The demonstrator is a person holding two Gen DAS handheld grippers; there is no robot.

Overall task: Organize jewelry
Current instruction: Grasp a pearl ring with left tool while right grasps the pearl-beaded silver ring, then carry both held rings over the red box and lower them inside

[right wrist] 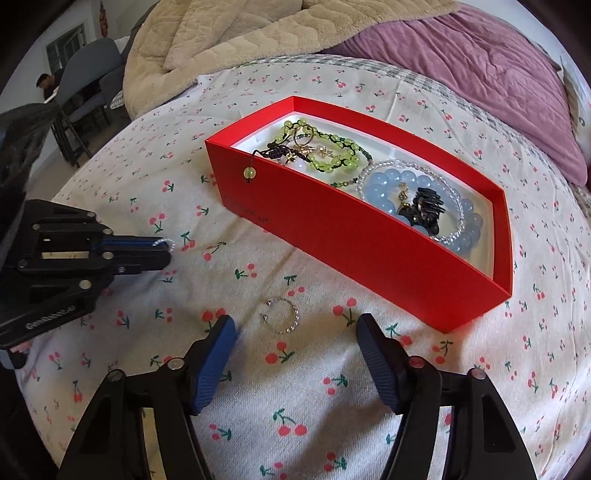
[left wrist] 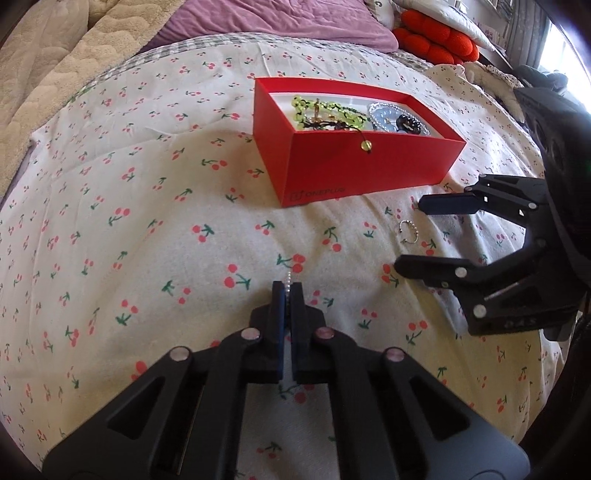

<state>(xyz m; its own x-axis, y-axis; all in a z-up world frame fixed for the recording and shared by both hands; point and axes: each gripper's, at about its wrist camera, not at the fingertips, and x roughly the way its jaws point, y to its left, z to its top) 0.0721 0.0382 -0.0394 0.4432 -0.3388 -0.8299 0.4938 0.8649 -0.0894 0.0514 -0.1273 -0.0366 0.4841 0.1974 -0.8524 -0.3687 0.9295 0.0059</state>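
An open red box stands on the cherry-print bedsheet. Inside lie a green bead bracelet, a pale blue bead bracelet and a black ornament. One green bead hangs over the box's near wall. My left gripper is shut on a small silver beaded hoop, which pokes out past its tips. A second silver beaded hoop lies flat on the sheet. My right gripper is open, with its fingers either side of this hoop and not touching it.
A beige quilted blanket and a purple pillow lie beyond the box. An orange cushion sits at the far right of the bed. A person sits at a table far off to the left.
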